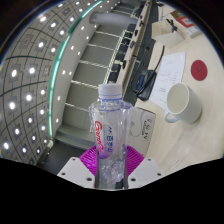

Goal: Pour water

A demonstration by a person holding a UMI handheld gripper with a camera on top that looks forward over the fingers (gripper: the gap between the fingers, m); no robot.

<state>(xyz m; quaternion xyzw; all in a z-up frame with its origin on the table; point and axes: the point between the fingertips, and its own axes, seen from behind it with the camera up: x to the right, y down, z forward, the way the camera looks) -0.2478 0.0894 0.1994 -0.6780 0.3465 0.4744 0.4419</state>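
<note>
My fingers (112, 168) are clamped on a clear plastic water bottle (109, 135), one at each side of its lower body, with the pink pads (96, 158) pressed against the plastic. The bottle stands between my fingers, nearly upright with a slight tilt, its white cap (110, 92) on and pointing away from me. A label (104, 128) with red and blue print wraps the middle of the bottle.

Beyond the bottle, on the right, lies a white counter (190, 130). A white cup (179, 102) stands on it, well apart from the bottle, with its open mouth towards me. Farther right, near the counter's edge, a round red object (200, 71) rests; I cannot tell what it is. A sheet of white paper (172, 66) lies on the counter beyond the cup. Just right of the bottle, a small white box with printed lettering (144, 128) sits near the counter's near edge. A dark cable (148, 85) runs over the counter's left edge, between the bottle and the cup.

To the left and far beyond the bottle, a ceiling with rows of small round lights (35, 70) fills the view, and pale slatted panels (105, 50) run into the distance.
</note>
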